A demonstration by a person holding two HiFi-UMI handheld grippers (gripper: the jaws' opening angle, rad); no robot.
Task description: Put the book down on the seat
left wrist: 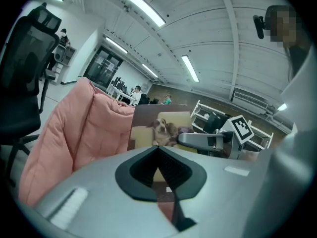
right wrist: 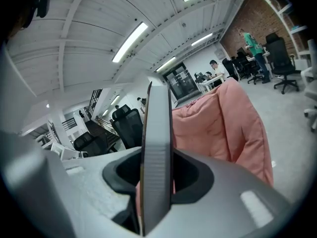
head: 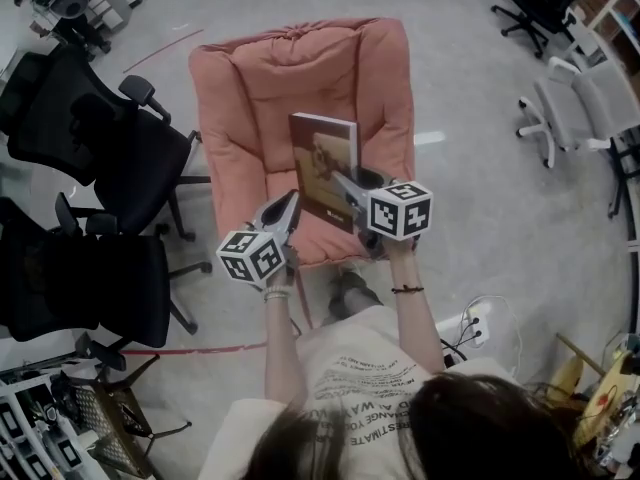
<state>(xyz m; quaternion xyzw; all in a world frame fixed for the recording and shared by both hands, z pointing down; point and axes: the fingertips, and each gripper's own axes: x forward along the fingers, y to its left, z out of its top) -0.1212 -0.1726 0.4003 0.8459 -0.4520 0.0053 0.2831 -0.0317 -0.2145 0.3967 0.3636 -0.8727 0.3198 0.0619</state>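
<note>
A book (head: 325, 168) with a dog on its brown cover stands upright over the seat of a pink cushioned chair (head: 260, 98). My right gripper (head: 350, 183) is shut on its lower right edge. In the right gripper view the book's grey page edge (right wrist: 156, 157) rises between the jaws, with the pink chair (right wrist: 223, 123) behind. My left gripper (head: 290, 203) sits just left of the book, jaws together and holding nothing. In the left gripper view the left gripper's tips (left wrist: 158, 150) meet in front of the cover (left wrist: 158, 125), and the right gripper (left wrist: 198, 140) reaches in from the right.
Two black office chairs (head: 90, 138) (head: 80, 278) stand close on the left of the pink chair. A grey office chair (head: 585, 103) is at the far right. Cables and a socket strip (head: 470, 333) lie on the floor by the person's right side.
</note>
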